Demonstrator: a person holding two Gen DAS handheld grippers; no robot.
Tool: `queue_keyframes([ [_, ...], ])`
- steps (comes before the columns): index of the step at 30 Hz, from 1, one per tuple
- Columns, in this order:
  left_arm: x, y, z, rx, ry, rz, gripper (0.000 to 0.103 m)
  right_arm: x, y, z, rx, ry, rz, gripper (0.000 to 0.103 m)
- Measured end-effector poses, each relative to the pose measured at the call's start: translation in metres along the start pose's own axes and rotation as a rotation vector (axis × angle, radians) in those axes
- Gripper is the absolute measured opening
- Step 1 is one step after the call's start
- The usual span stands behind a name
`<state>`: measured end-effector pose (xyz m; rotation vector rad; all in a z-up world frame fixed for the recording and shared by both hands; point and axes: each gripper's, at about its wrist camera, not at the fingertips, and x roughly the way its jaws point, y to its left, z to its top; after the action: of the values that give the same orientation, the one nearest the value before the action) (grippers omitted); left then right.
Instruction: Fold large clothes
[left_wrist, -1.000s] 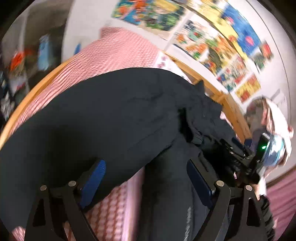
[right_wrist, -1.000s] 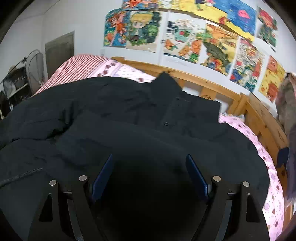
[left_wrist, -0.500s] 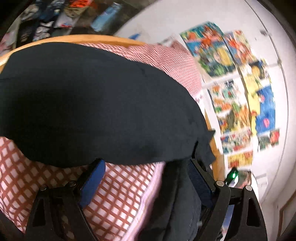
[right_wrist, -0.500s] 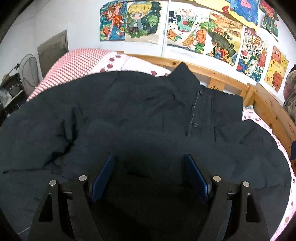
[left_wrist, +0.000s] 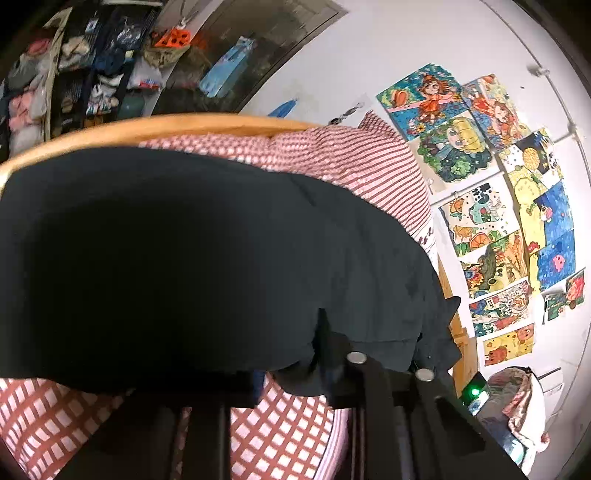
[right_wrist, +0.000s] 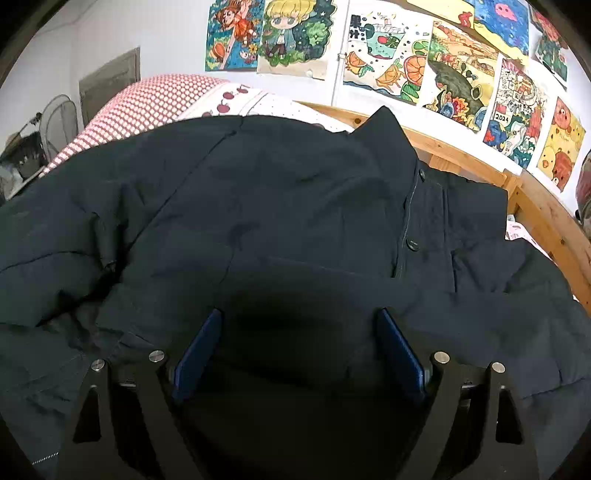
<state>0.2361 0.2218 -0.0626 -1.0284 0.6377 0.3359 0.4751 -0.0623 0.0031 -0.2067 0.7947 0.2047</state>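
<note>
My right fingers (right_wrist: 399, 354) spread, coat (right_wrist: 295, 206) between | left gripper (left_wrist: 295, 373) pinching coat edge, bedding (left_wrist: 280, 435) below

On the wall, at about two o'clock in the right wrist view, one drawing (right_wrist: 511, 110) of a crowded town scene carries a small tag reading "2024". Further left, near twelve o'clock, the drawing with orange slices (right_wrist: 384, 62) has two dark handwritten characters in its upper left corner, too small to read surely. No other writing is legible in either view.
</note>
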Motion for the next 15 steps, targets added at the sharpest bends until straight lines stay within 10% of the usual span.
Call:
queue_keyframes([
  [15,-0.057,-0.181,-0.007,0.756,-0.214,-0.136,0.01,-0.073,-0.074,-0.017,0.195,-0.038,0.101,0.082],
])
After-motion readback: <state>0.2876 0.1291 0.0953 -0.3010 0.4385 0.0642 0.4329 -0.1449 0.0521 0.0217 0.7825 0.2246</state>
